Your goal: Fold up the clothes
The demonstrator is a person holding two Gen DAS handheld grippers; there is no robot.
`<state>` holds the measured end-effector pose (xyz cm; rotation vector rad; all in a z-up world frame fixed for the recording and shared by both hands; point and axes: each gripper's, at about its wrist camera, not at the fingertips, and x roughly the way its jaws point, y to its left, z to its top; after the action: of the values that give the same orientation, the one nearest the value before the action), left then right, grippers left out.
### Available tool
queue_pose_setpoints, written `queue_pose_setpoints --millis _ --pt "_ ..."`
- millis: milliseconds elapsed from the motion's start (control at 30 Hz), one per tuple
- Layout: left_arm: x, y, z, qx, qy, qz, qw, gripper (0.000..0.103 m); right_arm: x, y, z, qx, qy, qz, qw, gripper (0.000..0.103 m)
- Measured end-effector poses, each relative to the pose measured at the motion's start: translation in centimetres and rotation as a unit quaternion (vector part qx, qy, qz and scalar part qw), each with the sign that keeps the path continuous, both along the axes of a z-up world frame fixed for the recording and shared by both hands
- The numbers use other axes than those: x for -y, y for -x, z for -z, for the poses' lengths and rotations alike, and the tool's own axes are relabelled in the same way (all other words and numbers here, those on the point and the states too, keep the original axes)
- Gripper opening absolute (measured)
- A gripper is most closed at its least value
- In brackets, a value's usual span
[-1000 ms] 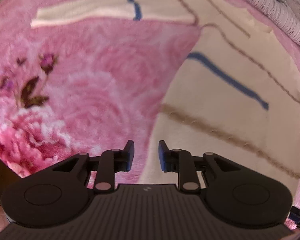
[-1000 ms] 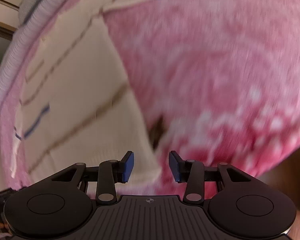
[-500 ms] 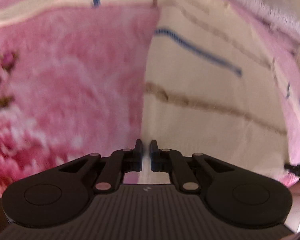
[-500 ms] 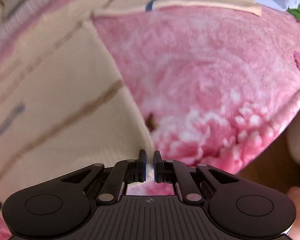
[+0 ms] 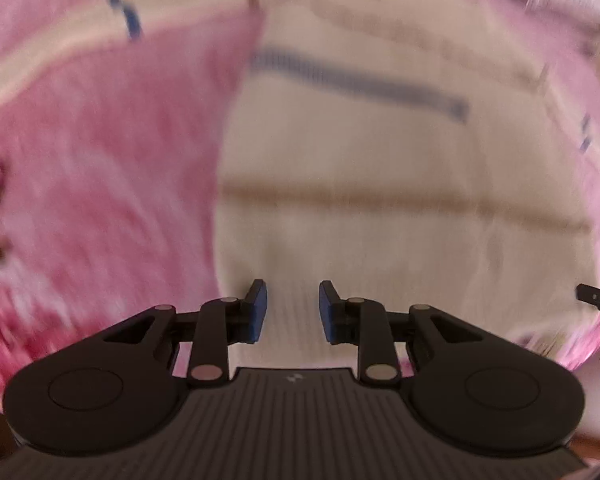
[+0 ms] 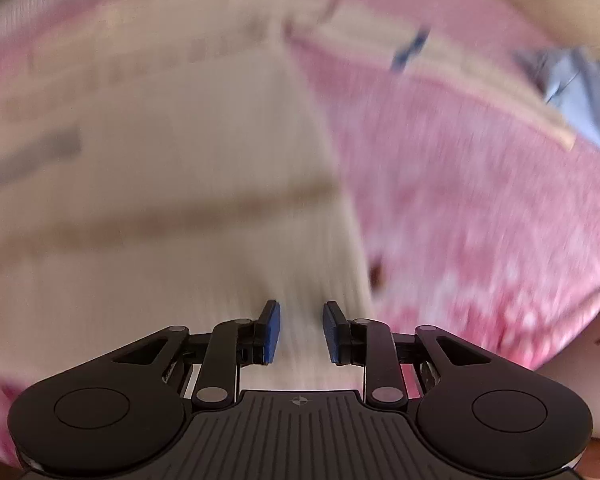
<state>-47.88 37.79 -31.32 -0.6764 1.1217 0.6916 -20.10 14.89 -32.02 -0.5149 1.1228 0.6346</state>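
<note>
Fingers of both grippers are parting, a narrow gap between the blue pads, nothing pinched. The left gripper (image 5: 292, 306) and right gripper (image 6: 301, 326) point down over the near hem of the cream striped sweater (image 5: 380, 152), which lies flat on the pink floral blanket (image 5: 100, 180). To fold cleanly, each should pinch a hem corner through both layers before lifting evenly toward the far end.
</note>
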Motion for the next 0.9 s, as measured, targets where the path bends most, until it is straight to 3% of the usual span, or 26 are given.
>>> queue_pose_setpoints --millis 67,167,233,467,667,767,900 --pt "1.5 0.7 0.5 -0.009 0.008 -0.018 0.9998 0.023 1.9 0.6 -0.1 -0.001 -0.009 -0.007 1.0 0.026" --pt "3.8 1.8 0.3 -0.048 0.065 -0.049 0.9956 0.021 4.6 0.2 1.1 -0.088 0.026 -0.008 0.996 0.026" --pt "6.0 2.2 -0.8 -0.07 0.073 -0.068 0.9925 0.02 6.5 0.0 0.6 -0.108 0.035 -0.02 0.993 0.026" --pt "12.4 0.1 -12.4 -0.005 -0.01 -0.102 0.9947 0.024 10.0 -2.7 -9.2 -0.093 -0.028 -0.067 0.993 0.026" --pt "16.6 -1.4 -21.5 0.04 -0.101 -0.121 0.9867 0.037 9.8 -3.6 -18.3 -0.073 -0.089 -0.112 0.987 0.031" --pt "18.8 -1.5 -24.0 0.052 -0.119 -0.128 0.9832 0.04 10.5 -3.1 -20.7 -0.076 -0.095 -0.119 0.985 0.046" --pt "21.8 -1.3 -25.3 0.058 -0.124 -0.13 0.982 0.04 12.0 -1.3 -22.8 -0.07 -0.099 -0.138 0.983 0.047"
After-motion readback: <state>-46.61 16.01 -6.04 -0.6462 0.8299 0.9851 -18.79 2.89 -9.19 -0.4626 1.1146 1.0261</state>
